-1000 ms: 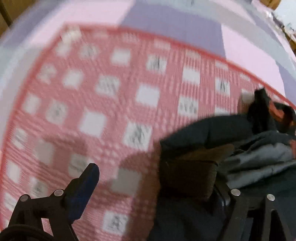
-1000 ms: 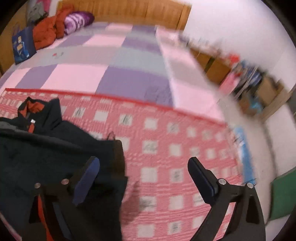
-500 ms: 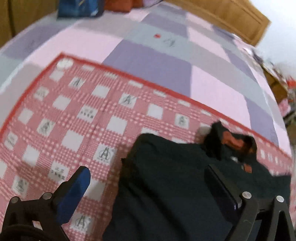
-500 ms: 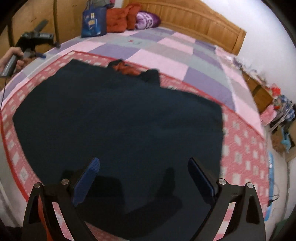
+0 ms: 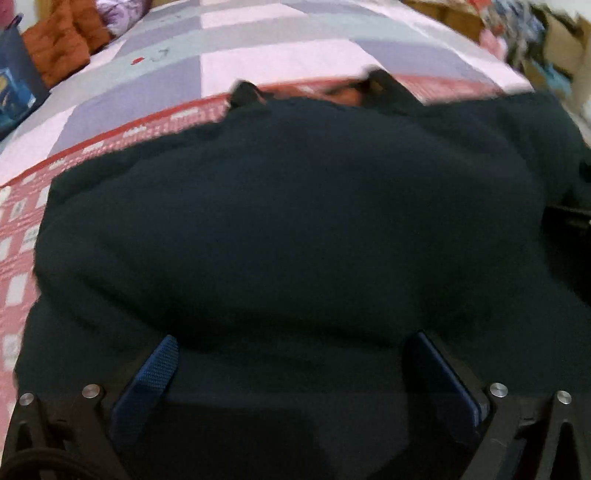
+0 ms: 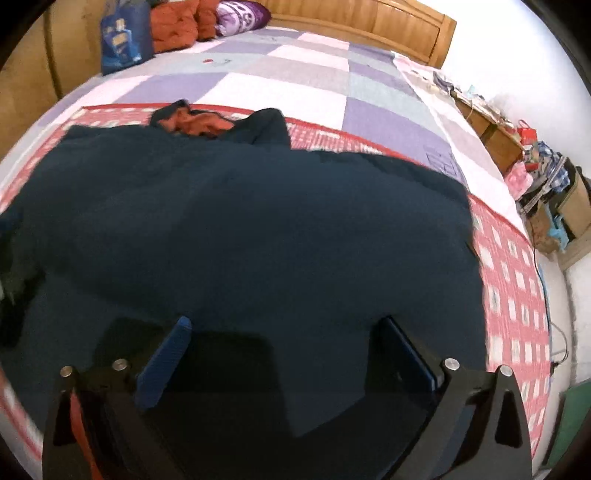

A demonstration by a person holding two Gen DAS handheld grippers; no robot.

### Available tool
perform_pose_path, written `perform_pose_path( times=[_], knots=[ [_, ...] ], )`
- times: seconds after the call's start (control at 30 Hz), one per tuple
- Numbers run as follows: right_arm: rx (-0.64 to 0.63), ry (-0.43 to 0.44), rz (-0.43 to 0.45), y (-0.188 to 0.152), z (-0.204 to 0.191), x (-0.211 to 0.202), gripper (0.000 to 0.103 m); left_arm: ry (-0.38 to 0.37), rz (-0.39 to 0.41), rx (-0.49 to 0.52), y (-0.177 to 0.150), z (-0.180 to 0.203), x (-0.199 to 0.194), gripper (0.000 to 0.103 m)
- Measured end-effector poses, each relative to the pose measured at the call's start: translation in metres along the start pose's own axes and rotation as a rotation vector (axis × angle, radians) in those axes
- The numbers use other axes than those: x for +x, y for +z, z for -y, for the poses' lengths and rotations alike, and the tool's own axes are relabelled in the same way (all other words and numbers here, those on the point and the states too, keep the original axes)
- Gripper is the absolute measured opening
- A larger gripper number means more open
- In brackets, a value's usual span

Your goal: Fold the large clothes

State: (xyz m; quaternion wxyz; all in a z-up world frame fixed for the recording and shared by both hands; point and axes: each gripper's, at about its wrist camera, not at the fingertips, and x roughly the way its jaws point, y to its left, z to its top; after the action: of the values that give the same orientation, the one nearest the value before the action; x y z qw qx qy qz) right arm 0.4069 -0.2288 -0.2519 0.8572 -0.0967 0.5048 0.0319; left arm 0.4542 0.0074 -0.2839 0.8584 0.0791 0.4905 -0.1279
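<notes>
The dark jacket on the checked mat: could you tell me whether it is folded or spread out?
Spread out. The jacket lies open across the red checked mat, covering most of it, collar at the far edge. No fold shows.

The dark jacket (image 5: pixel 295 229) hides most of the red checked cloth (image 5: pixel 22 236) under it, and its lower hem runs off the bottom edge in both views. The left wrist view is smeared, so the cloth's printed squares and the clutter at the upper right (image 5: pixel 517 33) cannot be read. The blue bag (image 5: pixel 14 88) is cut by the left edge. In the right wrist view the jacket's left side leaves the frame, and the shelf items (image 6: pixel 546 173) are too small to identify
</notes>
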Motion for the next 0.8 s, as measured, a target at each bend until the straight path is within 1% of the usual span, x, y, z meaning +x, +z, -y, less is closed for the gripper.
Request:
perform_pose_path(
  times=[0.03,0.1,0.17,0.23,0.27,0.3,0.33,0.37,0.4,0.43,0.47,0.5,0.53,0.57,0.6,0.63,0.67,0.7,0.73,0.8],
  knots=[
    [0.019,-0.007,-0.010,0.016,0.001,0.013,0.103,0.023,-0.004,-0.038,0.017,-0.012,0.010,0.103],
    [0.024,-0.028,-0.038,0.047,0.002,0.038,0.103,0.061,-0.023,-0.099,0.041,-0.029,0.025,0.103],
    [0.017,-0.036,-0.054,0.064,0.002,0.054,0.103,0.087,-0.054,-0.142,0.056,-0.043,0.039,0.103],
    [0.020,-0.032,-0.067,0.078,0.005,0.063,0.103,0.104,-0.068,-0.159,0.060,-0.043,0.050,0.103],
    [0.027,-0.026,-0.063,0.082,0.007,0.062,0.103,0.115,-0.068,-0.159,0.060,-0.046,0.049,0.103],
    [0.045,-0.023,-0.041,0.082,0.009,0.053,0.103,0.120,-0.067,-0.161,0.060,-0.046,0.046,0.103],
    [0.058,-0.014,-0.013,0.080,0.010,0.044,0.103,0.124,-0.055,-0.165,0.056,-0.045,0.039,0.103],
    [0.069,0.029,0.033,0.073,0.010,0.026,0.103,0.128,-0.029,-0.165,0.050,-0.044,0.027,0.103],
    [0.066,0.062,0.063,0.064,0.009,0.012,0.103,0.116,0.004,-0.161,0.040,-0.041,0.013,0.103],
    [0.043,0.081,0.095,0.048,0.005,-0.008,0.103,0.098,0.023,-0.156,0.029,-0.034,0.002,0.103],
    [0.010,0.074,0.116,0.031,0.000,-0.023,0.103,0.072,0.038,-0.147,0.015,-0.029,-0.011,0.103],
    [-0.016,0.062,0.120,0.012,-0.004,-0.035,0.103,0.062,0.045,-0.135,0.004,-0.024,-0.019,0.103],
    [-0.032,0.050,0.115,-0.001,-0.006,-0.041,0.103,0.055,0.037,-0.114,-0.012,-0.019,-0.025,0.103],
    [-0.040,0.020,0.097,-0.021,-0.007,-0.045,0.103,0.059,0.022,-0.105,-0.022,-0.016,-0.022,0.103],
    [-0.033,-0.006,0.072,-0.033,-0.007,-0.044,0.103,0.063,0.013,-0.100,-0.025,-0.015,-0.017,0.103],
    [-0.017,-0.019,0.025,-0.046,-0.003,-0.036,0.103,0.058,0.011,-0.099,-0.030,-0.016,-0.013,0.103],
    [0.014,0.019,0.011,-0.053,0.003,-0.028,0.103,0.054,0.015,-0.116,-0.031,-0.018,-0.009,0.103],
    [0.033,0.036,0.014,-0.052,0.008,-0.021,0.103,0.067,0.012,-0.132,-0.028,-0.020,-0.006,0.103],
    [0.035,0.026,0.014,-0.048,0.009,-0.015,0.103,0.078,0.009,-0.144,-0.025,-0.021,-0.005,0.103],
    [0.041,0.006,0.008,-0.033,0.010,-0.003,0.103,0.098,-0.010,-0.202,-0.013,-0.024,0.002,0.103]
  ],
)
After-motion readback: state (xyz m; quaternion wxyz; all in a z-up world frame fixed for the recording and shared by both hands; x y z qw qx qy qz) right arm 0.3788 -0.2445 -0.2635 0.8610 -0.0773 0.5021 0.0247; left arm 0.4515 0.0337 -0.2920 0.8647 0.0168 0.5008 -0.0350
